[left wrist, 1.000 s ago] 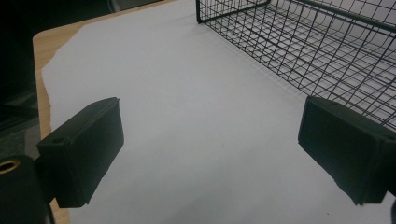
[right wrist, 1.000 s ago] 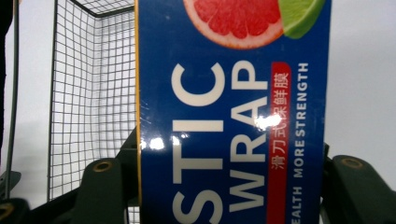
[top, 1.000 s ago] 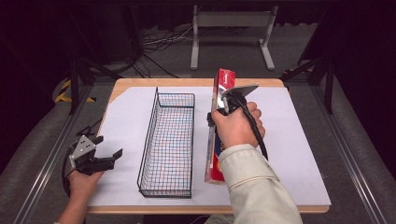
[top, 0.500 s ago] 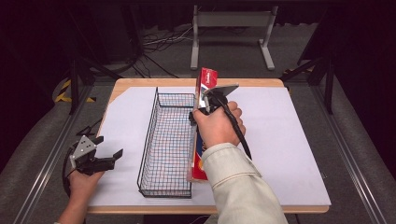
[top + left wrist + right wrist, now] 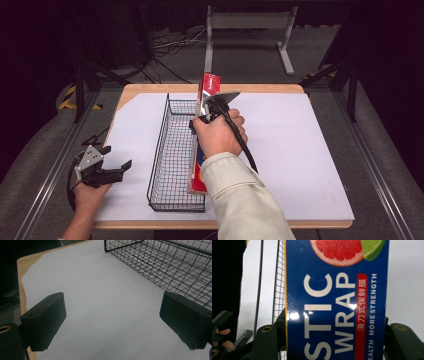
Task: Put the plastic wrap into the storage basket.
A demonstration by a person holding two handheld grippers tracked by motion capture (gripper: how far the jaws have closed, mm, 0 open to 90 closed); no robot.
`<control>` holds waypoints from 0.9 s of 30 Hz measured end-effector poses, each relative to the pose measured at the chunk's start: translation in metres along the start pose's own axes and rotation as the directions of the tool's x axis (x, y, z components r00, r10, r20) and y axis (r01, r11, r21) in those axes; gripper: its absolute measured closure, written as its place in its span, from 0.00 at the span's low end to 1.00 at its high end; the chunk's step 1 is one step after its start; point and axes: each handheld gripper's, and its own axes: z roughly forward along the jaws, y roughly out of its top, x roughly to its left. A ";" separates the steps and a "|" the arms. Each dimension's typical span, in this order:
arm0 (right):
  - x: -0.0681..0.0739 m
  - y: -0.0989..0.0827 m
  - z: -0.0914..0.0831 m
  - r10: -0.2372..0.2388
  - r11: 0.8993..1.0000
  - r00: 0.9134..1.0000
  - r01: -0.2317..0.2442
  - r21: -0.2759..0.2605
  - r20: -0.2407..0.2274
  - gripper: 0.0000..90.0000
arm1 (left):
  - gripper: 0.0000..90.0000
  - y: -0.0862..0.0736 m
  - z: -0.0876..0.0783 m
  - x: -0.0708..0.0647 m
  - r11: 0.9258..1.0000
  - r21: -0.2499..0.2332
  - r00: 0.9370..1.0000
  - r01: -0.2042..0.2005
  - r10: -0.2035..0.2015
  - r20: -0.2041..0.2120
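Gripping a plastic wrap box (image 5: pixel 205 125) at frame centre, the right gripper (image 5: pixel 212 107) fingers pinch it, tilted beside the wire basket (image 5: pixel 172 165). Lower left, the left gripper (image 5: pixel 107 167) fingers are spread.

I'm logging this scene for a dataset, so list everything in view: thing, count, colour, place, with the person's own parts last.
plastic wrap box: one, blue and red, held at the basket's right edge.
wire basket: one, black, left of the table's centre.
paper sheet: one, white, covering the table.
table: one, wooden.
metal stand: one, grey, on the floor behind.
left gripper: one, black, open, at the table's left edge.
right gripper: one, black, clamping the box.
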 end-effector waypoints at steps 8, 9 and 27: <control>0.008 -0.001 0.009 -0.002 1.000 1.000 0.002 0.007 -0.008 0.44 | 0.08 0.000 0.000 0.000 1.000 0.001 1.000 -0.003 0.003 0.000; 0.010 -0.001 0.012 -0.002 1.000 1.000 0.002 0.010 -0.004 0.44 | 0.08 0.000 0.000 -0.001 1.000 0.001 1.000 -0.004 0.004 -0.001; 0.026 -0.008 0.047 -0.046 0.999 0.999 0.046 0.028 0.022 0.44 | 0.08 0.000 0.000 0.000 1.000 -0.001 1.000 -0.002 0.002 0.005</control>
